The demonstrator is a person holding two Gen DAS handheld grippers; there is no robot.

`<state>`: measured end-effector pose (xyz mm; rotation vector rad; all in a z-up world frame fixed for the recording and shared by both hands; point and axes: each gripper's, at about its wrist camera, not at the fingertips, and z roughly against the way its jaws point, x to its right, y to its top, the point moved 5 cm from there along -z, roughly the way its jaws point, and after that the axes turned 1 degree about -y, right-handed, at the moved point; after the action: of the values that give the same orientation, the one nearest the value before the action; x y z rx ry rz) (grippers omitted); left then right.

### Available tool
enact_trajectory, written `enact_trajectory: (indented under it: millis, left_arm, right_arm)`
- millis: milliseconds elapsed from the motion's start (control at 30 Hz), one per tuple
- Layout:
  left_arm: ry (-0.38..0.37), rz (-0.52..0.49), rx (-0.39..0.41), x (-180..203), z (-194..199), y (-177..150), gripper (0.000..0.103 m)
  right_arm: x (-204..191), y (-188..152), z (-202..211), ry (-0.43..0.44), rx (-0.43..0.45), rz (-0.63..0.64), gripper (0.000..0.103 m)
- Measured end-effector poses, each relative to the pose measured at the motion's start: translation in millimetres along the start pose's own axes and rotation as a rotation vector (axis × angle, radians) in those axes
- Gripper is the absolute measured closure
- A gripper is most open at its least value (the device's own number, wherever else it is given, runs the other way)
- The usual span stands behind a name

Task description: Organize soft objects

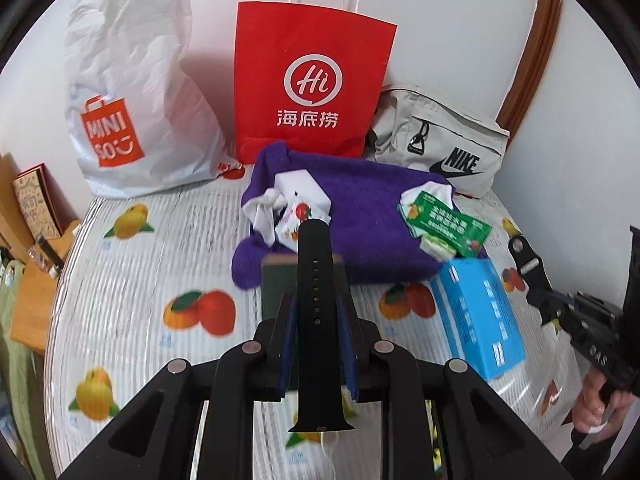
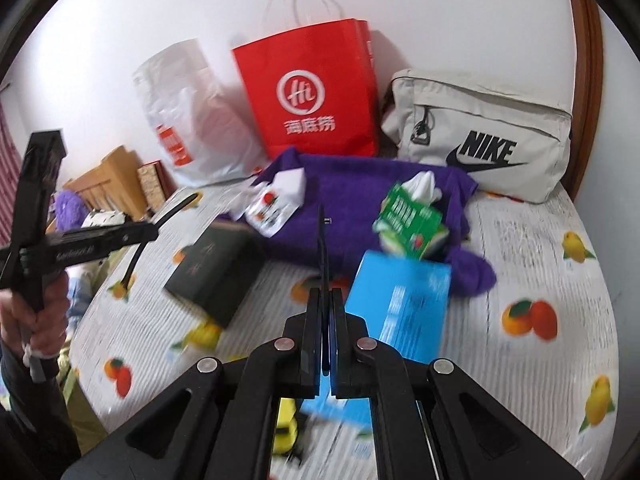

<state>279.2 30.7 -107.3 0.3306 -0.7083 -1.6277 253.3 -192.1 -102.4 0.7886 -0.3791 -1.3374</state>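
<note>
Two black watch strap halves (image 1: 316, 300) are clamped, one per gripper.

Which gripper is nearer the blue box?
Right. The right gripper hovers just above the blue box's left edge. The left gripper is farther off to the box's left, by the dark box.

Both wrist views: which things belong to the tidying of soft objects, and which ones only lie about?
In the job: left claw shut on black strap; right claw shut on buckle strap; purple towel.
Lying about: blue box; dark box; red paper bag; Nike bag.
</note>
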Motion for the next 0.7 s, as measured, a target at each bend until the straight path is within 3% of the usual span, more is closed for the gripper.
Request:
enact_trajectory:
  millis: [333,700]
  left_arm:
    - [-0.012,-0.009,-0.029,-4.6,-48.5,48.3,0.083]
    - [-0.025,0.006,-0.047,-6.3,-83.8,73.4,0.083]
  right_arm:
    - [29.9,50.3,-62.8,-0.008,-0.045,-0.017,0.100]
    - [44.3,70.5,-121.7,0.010,-0.146,-0.003,0.100]
